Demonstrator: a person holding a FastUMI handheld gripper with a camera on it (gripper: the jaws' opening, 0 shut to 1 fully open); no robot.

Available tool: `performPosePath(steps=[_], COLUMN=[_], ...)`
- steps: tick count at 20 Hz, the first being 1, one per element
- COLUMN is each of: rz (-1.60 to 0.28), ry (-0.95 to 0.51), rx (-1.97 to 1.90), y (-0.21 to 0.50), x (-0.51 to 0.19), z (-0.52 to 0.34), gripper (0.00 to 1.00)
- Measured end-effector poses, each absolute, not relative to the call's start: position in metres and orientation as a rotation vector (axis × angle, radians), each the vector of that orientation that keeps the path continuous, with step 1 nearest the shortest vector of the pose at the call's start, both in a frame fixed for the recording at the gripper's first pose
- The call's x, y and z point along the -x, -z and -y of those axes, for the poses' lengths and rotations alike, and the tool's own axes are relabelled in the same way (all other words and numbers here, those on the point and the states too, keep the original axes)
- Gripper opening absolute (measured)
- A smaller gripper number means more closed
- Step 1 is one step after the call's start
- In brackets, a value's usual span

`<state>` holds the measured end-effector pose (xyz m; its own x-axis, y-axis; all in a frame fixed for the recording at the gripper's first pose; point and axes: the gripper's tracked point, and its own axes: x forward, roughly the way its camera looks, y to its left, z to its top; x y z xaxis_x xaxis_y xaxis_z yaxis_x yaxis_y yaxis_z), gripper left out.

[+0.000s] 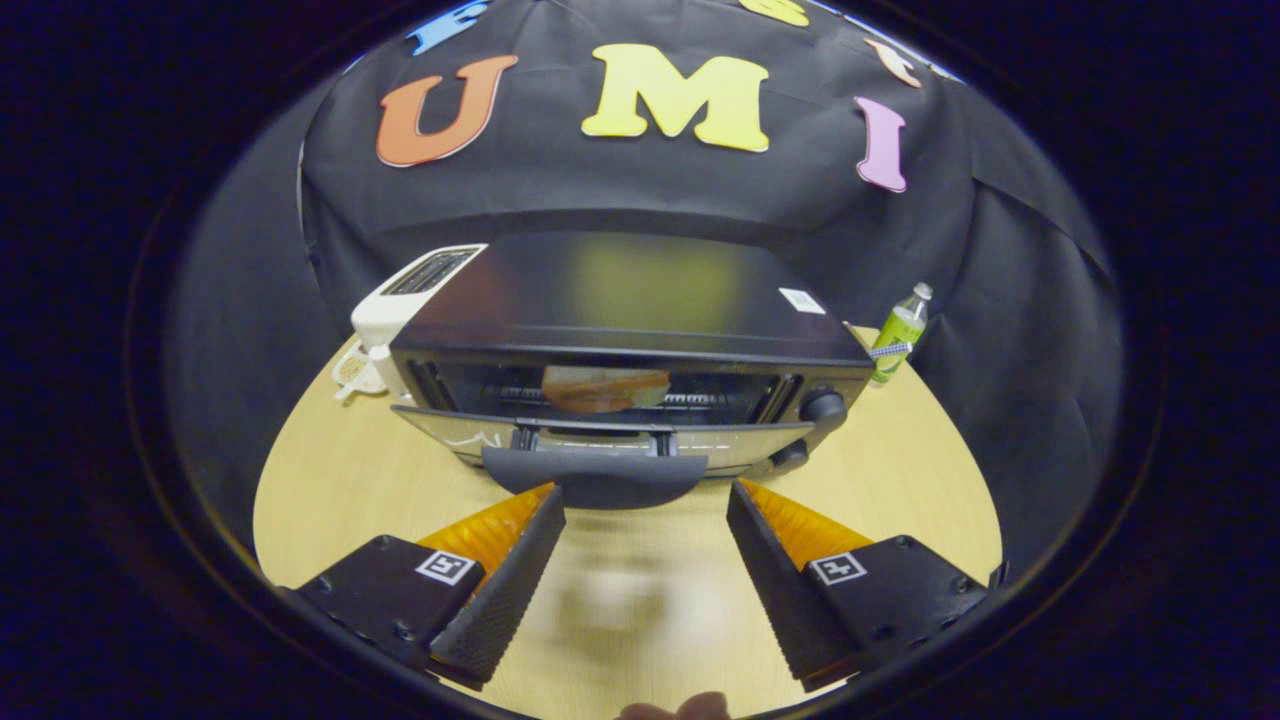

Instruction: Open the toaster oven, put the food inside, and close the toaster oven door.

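Note:
A black toaster oven (pixel 630 300) stands on the wooden table just beyond my fingers. Its door (pixel 600 440) hangs open toward me, with the wide dark handle (pixel 595 477) at its front edge. Inside, on the rack, lies the food (pixel 604 387), a round flat piece with a browned top. My gripper (pixel 645 500) is open, its fingertips just short of the door handle, one to each side, holding nothing.
A white slot toaster (pixel 410 290) sits behind the oven on the left, with a small pale item (pixel 352 370) beside it. A green bottle (pixel 898 335) stands at the oven's right rear. Two knobs (pixel 822 407) are on the oven's right front. A fingertip (pixel 675 708) shows below the fingers.

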<state>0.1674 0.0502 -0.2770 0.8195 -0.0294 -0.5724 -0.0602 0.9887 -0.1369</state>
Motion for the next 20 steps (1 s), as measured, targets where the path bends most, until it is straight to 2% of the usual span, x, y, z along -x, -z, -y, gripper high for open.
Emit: performPosePath(steps=[6, 13, 20], rz=[-0.463, -0.185, -0.073], ry=[-0.058, -0.069, -0.126], rx=[0.050, 0.047, 0.008], y=[0.203, 0.056, 0.007], x=[-0.171, -0.137, -0.065], z=[-0.056, -0.027, -0.032], gripper=[1.00, 1.00, 1.00])
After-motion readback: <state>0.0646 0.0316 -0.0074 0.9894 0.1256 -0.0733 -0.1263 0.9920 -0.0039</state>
